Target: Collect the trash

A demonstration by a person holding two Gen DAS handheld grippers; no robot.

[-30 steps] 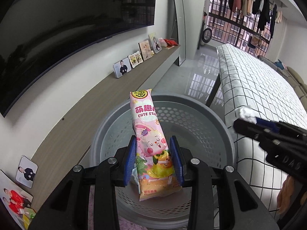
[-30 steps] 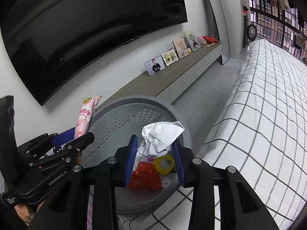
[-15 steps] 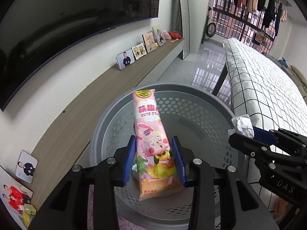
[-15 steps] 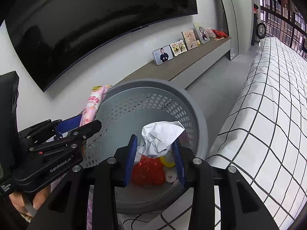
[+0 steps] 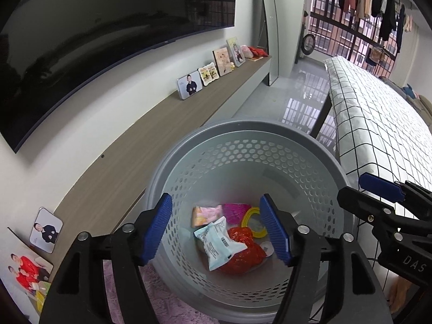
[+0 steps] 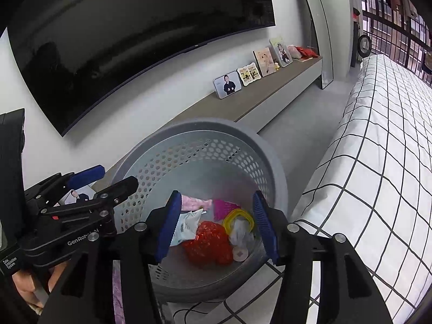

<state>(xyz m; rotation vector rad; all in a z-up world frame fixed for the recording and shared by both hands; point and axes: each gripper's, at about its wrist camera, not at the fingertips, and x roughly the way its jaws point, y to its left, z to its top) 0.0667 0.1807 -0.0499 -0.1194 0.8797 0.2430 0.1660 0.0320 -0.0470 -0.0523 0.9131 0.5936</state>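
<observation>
A grey perforated basket (image 5: pixel 243 127) (image 6: pixel 205 125) stands below both grippers. My left gripper (image 5: pixel 216 208) hangs over it, its jaws opening with nothing between the blue pads. My right gripper (image 6: pixel 216 197) does the same, also empty. Each shows in the other's view: the right gripper (image 5: pixel 378 197) at the basket's right rim, the left gripper (image 6: pixel 102 181) at its left. On the basket floor lie a pink snack wrapper (image 5: pixel 206 214) (image 6: pixel 194 202), a crumpled white tissue (image 6: pixel 240 230), a light blue packet (image 5: pixel 218 243), a red bag (image 5: pixel 243 253) and a yellow ring (image 5: pixel 252 220).
A bed with a checked sheet (image 5: pixel 378 124) (image 6: pixel 391 135) runs along the right, close to the basket. A low wooden shelf (image 5: pixel 162 135) with several photo frames lines the left wall under a large TV. A pink rug (image 5: pixel 162 291) lies under the basket. A hand (image 6: pixel 24 283) holds the left gripper.
Both grippers have opened. The pink wrapper has dropped from the left gripper and the white tissue from the right; both now lie in the basket.
</observation>
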